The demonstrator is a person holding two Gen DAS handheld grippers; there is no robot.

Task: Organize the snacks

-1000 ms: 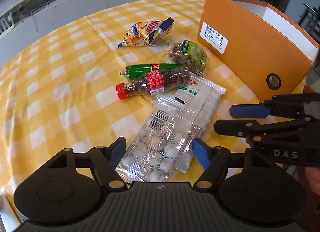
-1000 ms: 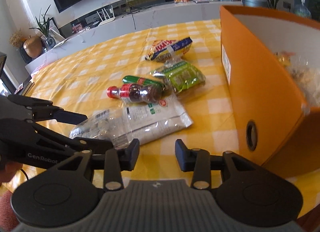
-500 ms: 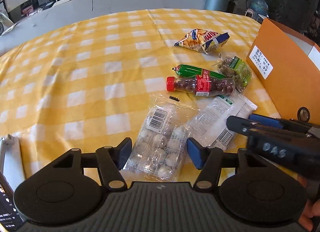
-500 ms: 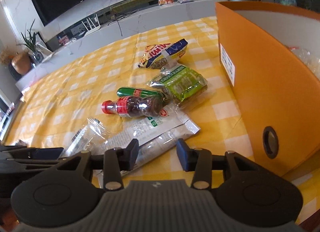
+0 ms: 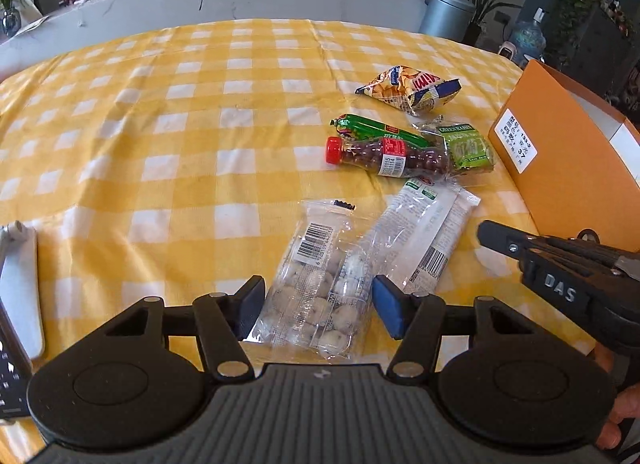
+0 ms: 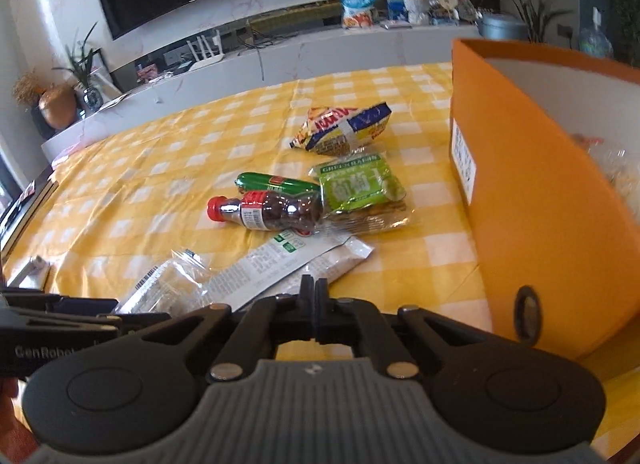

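Nearest the left gripper: clear bag of white sweets [image 5: 316, 296] lies flat on the desk [image 5: 168, 152], its near end between the two blue pads.
Left gripper [image 5: 318, 306]: its jaws have just been closing and stand partly open astride the bag, neither pad visibly pressing, so nothing is held yet.
Bag, handling: light, soft and slippery film over hard lumps, by my judgement; it will crumple and sag, so pinch across the lumpy middle, not the empty sealed end.
Right gripper [image 6: 315, 296]: its jaws have just been closing and are fully together with nothing between them, its tip over the near end of the white bar packet.
White bar packet [image 5: 430, 232]: just right of the bag and overlapping its edge; flat and fairly stiff, likely easiest taken across its narrow width.
Bottle of brown sweets [image 5: 384, 158]: beyond the bag, on its side; rigid, round, likely to roll; grip the body at the label.
Green stick pack [image 5: 376, 129]: touching the bottle's far side.
Green pouch [image 5: 466, 146]: at the bottle's base end; soft, crinkly.
Chip bag [image 5: 410, 88]: farther still; puffy, crushable.
Orange box [image 5: 568, 160]: right of the bag, open-topped, the probable destination.
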